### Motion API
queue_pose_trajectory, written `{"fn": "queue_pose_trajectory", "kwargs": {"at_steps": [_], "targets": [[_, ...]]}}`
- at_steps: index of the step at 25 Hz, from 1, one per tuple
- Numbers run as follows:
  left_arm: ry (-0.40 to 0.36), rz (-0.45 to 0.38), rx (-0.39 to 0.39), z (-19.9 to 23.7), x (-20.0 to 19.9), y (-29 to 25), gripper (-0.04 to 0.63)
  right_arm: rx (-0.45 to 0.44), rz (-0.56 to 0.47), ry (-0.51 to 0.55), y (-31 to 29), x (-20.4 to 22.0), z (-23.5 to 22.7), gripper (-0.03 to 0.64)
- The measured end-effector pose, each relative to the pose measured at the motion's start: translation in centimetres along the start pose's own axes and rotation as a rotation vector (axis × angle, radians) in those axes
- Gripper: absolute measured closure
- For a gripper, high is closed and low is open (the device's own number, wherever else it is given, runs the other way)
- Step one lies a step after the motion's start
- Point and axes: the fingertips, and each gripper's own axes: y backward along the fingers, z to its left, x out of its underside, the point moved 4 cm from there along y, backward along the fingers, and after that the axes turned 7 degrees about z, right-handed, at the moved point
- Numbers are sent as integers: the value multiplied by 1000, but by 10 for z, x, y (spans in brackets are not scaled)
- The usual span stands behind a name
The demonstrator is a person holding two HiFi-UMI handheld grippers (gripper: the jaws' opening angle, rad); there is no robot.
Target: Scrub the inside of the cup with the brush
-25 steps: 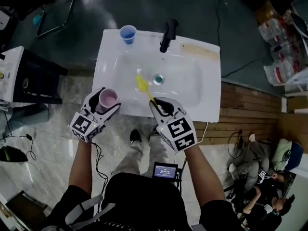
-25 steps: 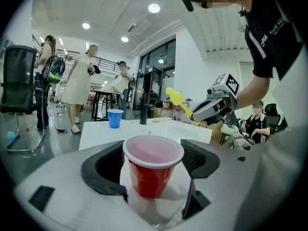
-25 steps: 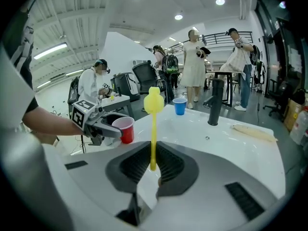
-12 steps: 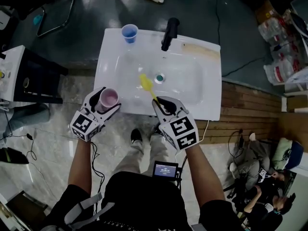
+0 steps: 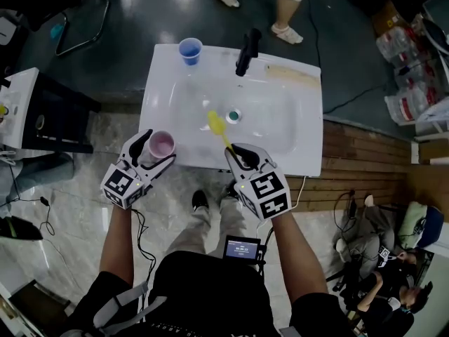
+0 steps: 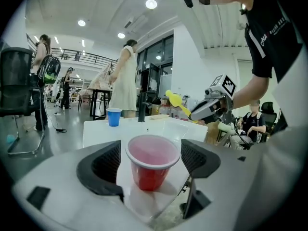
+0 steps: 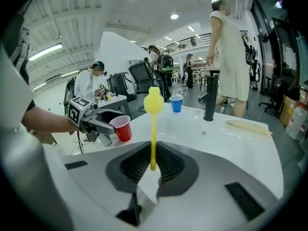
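The left gripper (image 5: 156, 152), at the seven o'clock edge of the white sink (image 5: 298, 128), clamps its jaws on the upright red cup (image 5: 161, 144). At six o'clock, the right gripper (image 5: 240, 156) pinches the handle of the yellow brush (image 5: 216, 123), whose head points toward twelve over the basin, apart from the cup.
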Motion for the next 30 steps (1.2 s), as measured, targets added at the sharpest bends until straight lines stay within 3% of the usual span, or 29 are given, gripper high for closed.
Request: {"fn": "queue_pose_trajectory", "kwargs": {"at_steps": [9, 15, 17, 20, 25, 27, 30], "targets": [[-25, 15, -22, -9, -16, 32, 224, 19, 4, -23, 15, 9, -6, 577], [-57, -48, -75, -17, -55, 58, 234, 50, -31, -39, 35, 5, -12, 577], [-70, -70, -83, -23, -71, 63, 322, 61, -47, -51, 44, 3, -16, 577], [-76, -101, -75, -39, -94, 66, 381, 76, -69, -80, 59, 3, -19, 577], [-74, -160, -16, -64, -120, 58, 537, 110, -112, -130, 79, 4, -21, 577], [-38, -182, 34, -78, -123, 50, 561, 121, -130, -152, 86, 6, -21, 577], [-46, -167, 86, -102, -123, 34, 589, 135, -154, -186, 96, 13, -19, 577]]}}
